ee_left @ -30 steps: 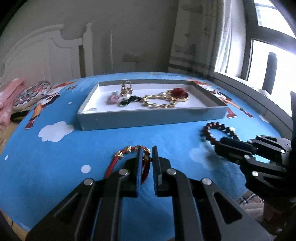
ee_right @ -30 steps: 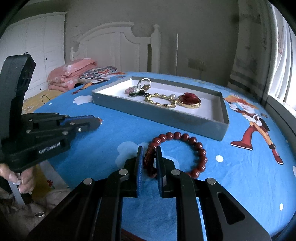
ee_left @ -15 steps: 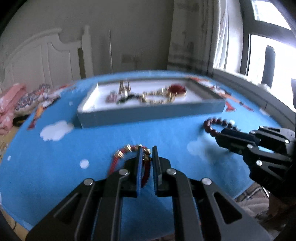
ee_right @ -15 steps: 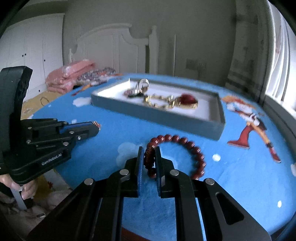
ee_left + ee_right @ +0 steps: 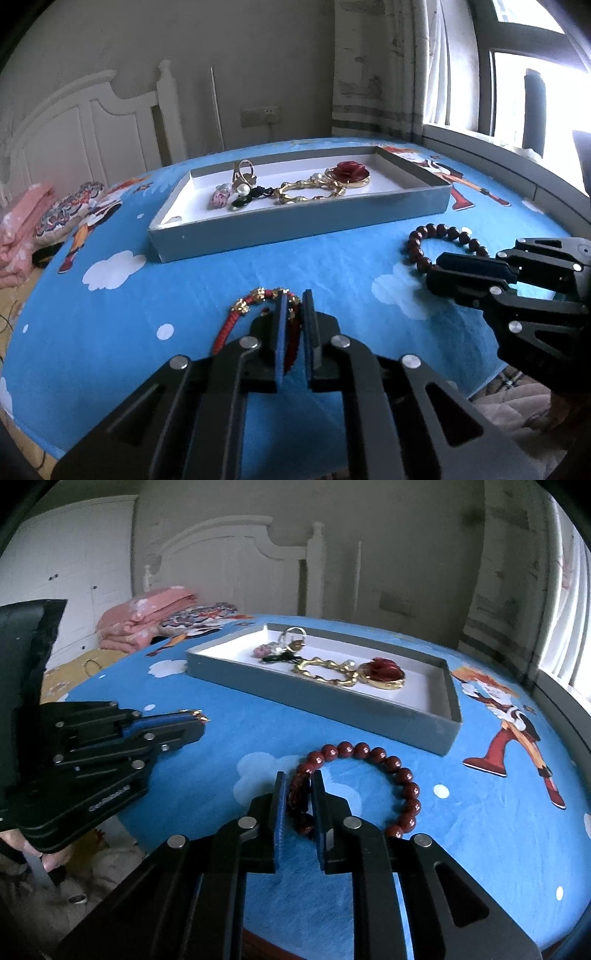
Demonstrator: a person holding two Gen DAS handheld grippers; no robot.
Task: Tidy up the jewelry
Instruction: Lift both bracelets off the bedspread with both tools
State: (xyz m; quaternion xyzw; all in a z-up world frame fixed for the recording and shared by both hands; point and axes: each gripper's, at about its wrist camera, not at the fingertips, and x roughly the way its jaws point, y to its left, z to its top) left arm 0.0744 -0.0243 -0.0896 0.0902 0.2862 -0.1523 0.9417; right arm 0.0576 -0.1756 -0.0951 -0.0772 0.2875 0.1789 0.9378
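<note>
Both grippers pinch bracelets on the blue worktop [image 5: 332, 266]: left gripper [image 5: 294, 325] red cord bracelet [image 5: 236, 317], right gripper [image 5: 299, 805] bead bracelet [image 5: 369, 771], prob headed for grey tray [image 5: 295, 225] w/ other jewelry

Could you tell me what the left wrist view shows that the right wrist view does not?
Only the left wrist view shows the red cord bracelet lying as a loop, with the left gripper closed on its near side, and the bright window.

Only the right wrist view shows the whole bead bracelet as a ring, the right gripper closed on its near side, and the white wardrobe.

Both show the grey tray holding the gold chain and red rose pendant, on the blue cartoon-print cloth.
</note>
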